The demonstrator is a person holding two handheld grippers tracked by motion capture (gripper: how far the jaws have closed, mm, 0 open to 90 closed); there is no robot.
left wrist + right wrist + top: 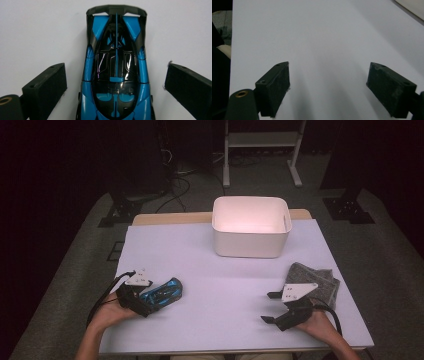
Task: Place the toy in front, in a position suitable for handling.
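A blue and black toy race car (116,75) lies on the pale table top (225,270), at the front left in the high view (165,291). My left gripper (150,299) straddles it, open. In the left gripper view the gripper (116,77) has a jaw on each side of the car, with a gap of bare table between each pad and the body. My right gripper (267,307) is at the front right, open, with nothing between its jaws; in its own view (328,75) it faces bare table.
A white plastic bin (250,226) stands at the back middle of the table. A folded grey cloth (317,279) lies by the right edge, just behind my right gripper. Beyond the table are dark floor, cables and a white frame.
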